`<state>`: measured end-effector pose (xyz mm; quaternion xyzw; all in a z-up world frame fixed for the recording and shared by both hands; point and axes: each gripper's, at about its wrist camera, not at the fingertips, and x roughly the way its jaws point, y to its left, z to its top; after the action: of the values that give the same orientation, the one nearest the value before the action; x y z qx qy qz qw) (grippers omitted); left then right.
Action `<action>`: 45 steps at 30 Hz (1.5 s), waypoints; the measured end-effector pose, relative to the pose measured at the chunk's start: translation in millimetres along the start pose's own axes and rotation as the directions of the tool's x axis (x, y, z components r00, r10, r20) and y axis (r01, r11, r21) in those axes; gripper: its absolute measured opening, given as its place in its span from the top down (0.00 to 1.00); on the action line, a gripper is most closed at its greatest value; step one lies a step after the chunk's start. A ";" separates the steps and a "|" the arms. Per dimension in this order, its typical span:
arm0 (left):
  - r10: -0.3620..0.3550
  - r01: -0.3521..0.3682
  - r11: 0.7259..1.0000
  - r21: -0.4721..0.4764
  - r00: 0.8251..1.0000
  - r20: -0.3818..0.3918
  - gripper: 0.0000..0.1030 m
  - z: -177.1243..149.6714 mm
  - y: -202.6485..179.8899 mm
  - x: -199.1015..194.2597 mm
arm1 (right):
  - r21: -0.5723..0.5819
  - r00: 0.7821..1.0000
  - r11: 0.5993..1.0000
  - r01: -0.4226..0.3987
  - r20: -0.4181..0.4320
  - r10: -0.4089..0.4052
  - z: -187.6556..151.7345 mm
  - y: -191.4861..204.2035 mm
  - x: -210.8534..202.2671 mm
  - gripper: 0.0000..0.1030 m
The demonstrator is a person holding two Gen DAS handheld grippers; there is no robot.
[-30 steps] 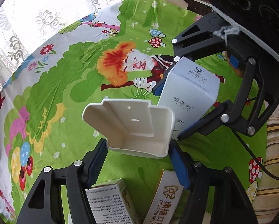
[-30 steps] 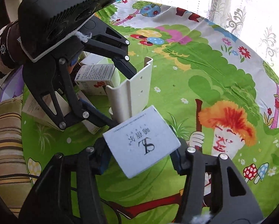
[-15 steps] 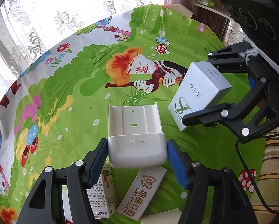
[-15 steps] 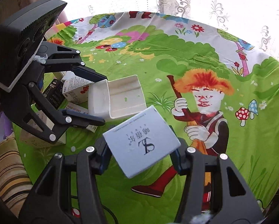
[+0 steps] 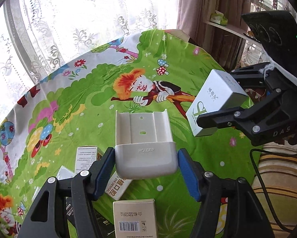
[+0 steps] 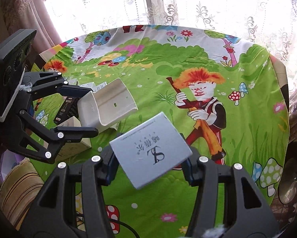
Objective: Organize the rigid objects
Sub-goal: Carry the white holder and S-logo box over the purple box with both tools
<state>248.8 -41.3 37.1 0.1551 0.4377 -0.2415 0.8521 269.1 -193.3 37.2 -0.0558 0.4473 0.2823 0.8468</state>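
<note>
The left gripper [image 5: 146,163] clamps a white plastic holder tray [image 5: 145,142] above the cartoon-print cloth counter [image 5: 88,99]. The right gripper [image 6: 151,163] clamps a pale grey cardboard box [image 6: 150,150], also aloft. Several small cartons [image 5: 134,218] lie below the holder.

Bright daylight pours through the lace curtain [image 5: 88,29] behind the worktop [image 6: 217,75]. A brownish drape [image 5: 198,10] hangs right of the lace, a shelf [image 5: 225,26] beside it

Black gripper frames with silver screws carry blue-padded fingers [image 5: 185,170].
</note>
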 end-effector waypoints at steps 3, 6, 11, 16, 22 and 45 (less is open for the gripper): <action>0.006 -0.005 1.000 -0.028 1.000 0.030 0.37 -11.2 -8.3 -22.4 | 0.011 1.000 1.000 -0.013 0.020 0.013 -5.6 10.7 -18.5 0.45; 0.008 -0.005 0.998 -0.057 0.999 0.054 0.37 -26.3 -18.1 -44.0 | 0.016 0.999 0.999 -0.031 0.034 0.030 -11.9 23.7 -34.1 0.45; 0.028 -0.018 0.994 -0.103 0.996 0.090 0.37 -51.6 -30.7 -78.5 | 0.001 0.996 0.997 -0.078 0.051 0.078 -22.0 52.3 -54.9 0.45; 0.060 -0.043 0.987 -0.156 0.993 0.102 0.37 -84.1 -37.0 -107.4 | -0.016 0.992 0.994 -0.112 0.056 0.113 -32.0 82.7 -68.5 0.45; 0.108 -0.079 0.969 -0.233 0.988 0.114 0.37 -129.4 -40.7 -141.6 | -0.043 0.984 0.985 -0.170 0.047 0.172 -43.2 120.8 -76.7 0.45; 0.367 -0.249 0.738 -0.628 0.928 0.063 0.37 -319.5 -18.6 -256.5 | -0.269 0.926 0.886 -0.377 -0.113 0.359 -77.9 307.5 -70.9 0.45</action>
<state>-104.2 165.9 64.9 -0.0799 0.3800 0.0441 0.9205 18.9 5.8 95.5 -0.1003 0.4296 0.4975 0.7469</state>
